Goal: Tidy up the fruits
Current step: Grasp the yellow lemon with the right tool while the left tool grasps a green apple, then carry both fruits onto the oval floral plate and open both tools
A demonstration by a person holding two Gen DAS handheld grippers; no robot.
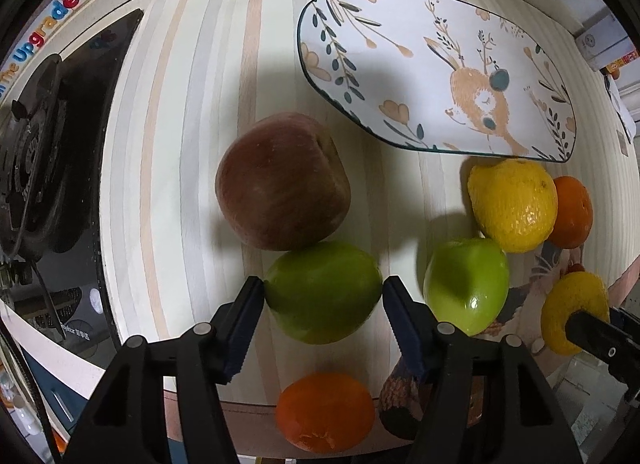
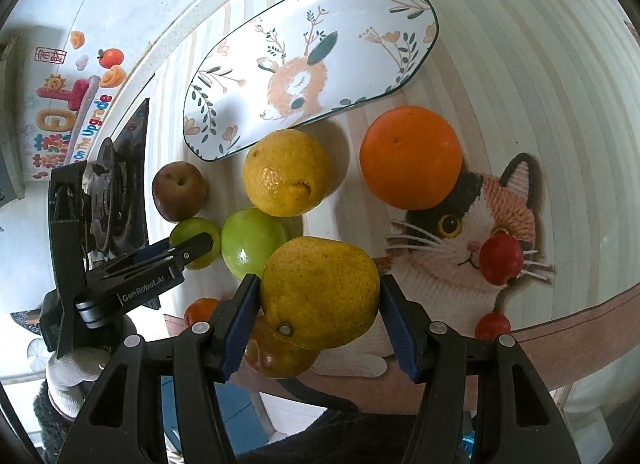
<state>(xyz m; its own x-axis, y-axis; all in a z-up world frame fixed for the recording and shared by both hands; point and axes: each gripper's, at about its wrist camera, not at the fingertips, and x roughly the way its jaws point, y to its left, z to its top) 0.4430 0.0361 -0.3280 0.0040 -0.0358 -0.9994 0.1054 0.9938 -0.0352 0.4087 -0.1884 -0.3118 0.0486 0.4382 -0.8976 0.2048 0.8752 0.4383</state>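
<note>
— What's your counter (image 1: 192,112) carrying?
— A striped mat covers it, with a cat picture at the right end (image 2: 492,224). You've got a deer plate (image 1: 436,64) at the back, bare. In front lie a red apple (image 1: 282,182), two green apples (image 1: 322,292) (image 1: 466,284), a lemon (image 1: 512,204), oranges (image 2: 410,158) (image 1: 326,410) and two small red fruits (image 2: 501,259).

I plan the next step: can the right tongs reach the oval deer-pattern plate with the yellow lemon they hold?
Probably yes: the right tongs grip the yellow lemon, and the oval deer-pattern plate lies bare ahead.
</note>
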